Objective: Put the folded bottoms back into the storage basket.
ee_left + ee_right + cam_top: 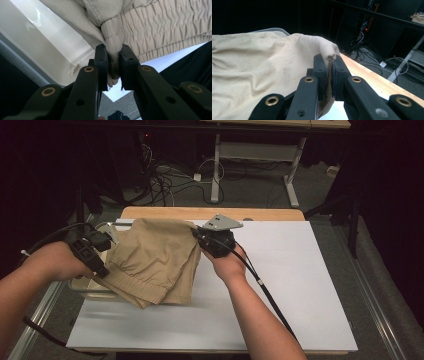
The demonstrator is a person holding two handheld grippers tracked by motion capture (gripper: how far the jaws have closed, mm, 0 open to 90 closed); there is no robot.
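**A:** Shorts (152, 262), beige ones, hang between the two grippers above the left part of the white board (280, 285). Why are they held like this?

**B:** I think it is to keep them spread. At the left, the left gripper (100, 251) is closed on the elastic waistband (155, 37), near its corner, over the cream plastic bin (90, 289). In the left gripper view the gathered cloth is squeezed between the black pads (101, 62).

**A:** And at the right?

**B:** The right gripper (200, 236) pinches a thin fold of the hem edge, jaws almost together. With two far corners held, the cloth is kept open and does not crumple.

**A:** How is the material?

**B:** Soft, matte woven cotton, I judge; the waistband is ribbed with stitched rows, the rest is smooth with loose wrinkles. The lower edge lies on the board.
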